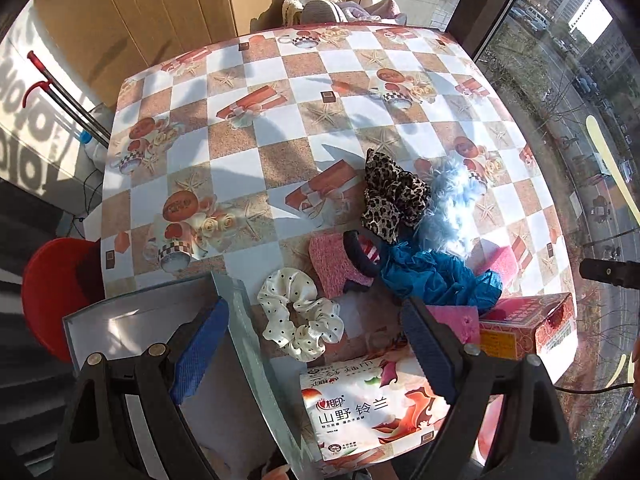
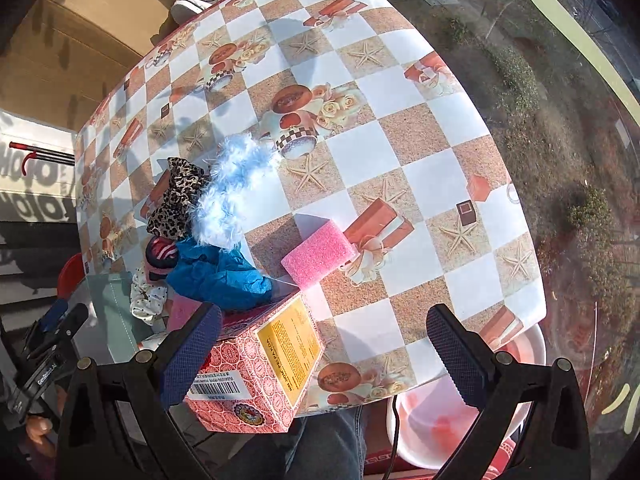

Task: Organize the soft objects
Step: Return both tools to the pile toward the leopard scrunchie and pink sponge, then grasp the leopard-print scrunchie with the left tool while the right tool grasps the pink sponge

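Soft things lie in a pile on the checked table: a white polka-dot scrunchie (image 1: 299, 322), a leopard scrunchie (image 1: 390, 194), a fluffy light-blue scrunchie (image 1: 450, 204), a blue mesh scrunchie (image 1: 438, 278) and pink sponges (image 1: 334, 266). My left gripper (image 1: 316, 356) is open above the polka-dot scrunchie, a tissue pack (image 1: 368, 404) and the rim of a grey box (image 1: 240, 320). My right gripper (image 2: 324, 354) is open over a red carton (image 2: 260, 376). A pink sponge (image 2: 320, 256) lies beyond it, with the blue mesh scrunchie (image 2: 220, 276) and the fluffy scrunchie (image 2: 224, 196) to its left.
The red carton (image 1: 528, 324) stands at the table's near right edge. A red stool (image 1: 60, 292) is left of the table. A window is on the right. A white basin (image 2: 460, 412) sits below the table's near edge. The other gripper's body (image 2: 44, 348) shows at lower left.
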Available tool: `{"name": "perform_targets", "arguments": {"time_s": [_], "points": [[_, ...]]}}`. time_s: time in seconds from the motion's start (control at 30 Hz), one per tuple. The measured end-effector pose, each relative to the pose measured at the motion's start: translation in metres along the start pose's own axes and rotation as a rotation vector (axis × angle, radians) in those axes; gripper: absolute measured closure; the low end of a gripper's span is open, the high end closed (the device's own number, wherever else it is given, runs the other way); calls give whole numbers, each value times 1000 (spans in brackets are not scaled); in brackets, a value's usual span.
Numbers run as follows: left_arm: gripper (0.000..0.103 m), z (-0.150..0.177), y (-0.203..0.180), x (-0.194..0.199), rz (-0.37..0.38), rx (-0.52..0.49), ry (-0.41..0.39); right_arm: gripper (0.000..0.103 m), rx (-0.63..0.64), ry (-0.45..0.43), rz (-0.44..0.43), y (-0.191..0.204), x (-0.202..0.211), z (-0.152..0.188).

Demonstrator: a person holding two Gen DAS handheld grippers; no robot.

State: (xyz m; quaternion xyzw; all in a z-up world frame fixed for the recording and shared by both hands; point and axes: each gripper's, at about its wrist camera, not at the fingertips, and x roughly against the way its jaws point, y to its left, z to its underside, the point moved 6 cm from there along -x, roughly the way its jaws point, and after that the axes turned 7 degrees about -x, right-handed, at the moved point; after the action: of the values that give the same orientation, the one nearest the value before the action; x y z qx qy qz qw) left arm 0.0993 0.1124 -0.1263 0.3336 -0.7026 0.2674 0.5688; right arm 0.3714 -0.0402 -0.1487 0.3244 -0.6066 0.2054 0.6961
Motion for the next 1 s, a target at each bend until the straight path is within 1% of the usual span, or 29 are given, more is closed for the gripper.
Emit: {"name": "perform_targets", "arguments": {"time_s": [0.07,0.17,0.3,0.37,0.47,0.57,0.6,0.7,0.77,0.83,0.9,1.0], "points": [[13,-16,-8,-22,-24,-45,44,0,-1,44,24,-9,-27,-6],[13,-36,-16,-54,-60,-91,100,0,-11,109,16,-16,-63,-16],[13,-54,-26,-97,-67,-141,181,0,-17,172,-7,-18,-97,-27],[13,-59,-32,-114,-70,-172,213,0,7,197,-24,-12,-109,-29],[13,-65,-43,-134,-67,-214,242,0,99,212,18,-2,-124,-29],[13,-70,-46,-151,-100,-231,265,0,180,214,84,3,-136,-24],[13,-72,-44,-155,-119,-226,268,0,193,211,71,4,-137,-22],[13,-81,-20,-162,-221,-167,256,0,211,186,73,-2,-134,-24],[13,-86,-1,-161,-244,-106,253,0,204,167,87,-14,-129,-32],[13,-87,14,-155,-218,-63,252,0,162,138,114,-35,-121,-43],[13,-89,22,-142,-186,-53,226,0,135,111,131,-55,-110,-51],[13,-89,24,-121,-114,-50,177,0,150,100,64,-63,-97,-48]]}}
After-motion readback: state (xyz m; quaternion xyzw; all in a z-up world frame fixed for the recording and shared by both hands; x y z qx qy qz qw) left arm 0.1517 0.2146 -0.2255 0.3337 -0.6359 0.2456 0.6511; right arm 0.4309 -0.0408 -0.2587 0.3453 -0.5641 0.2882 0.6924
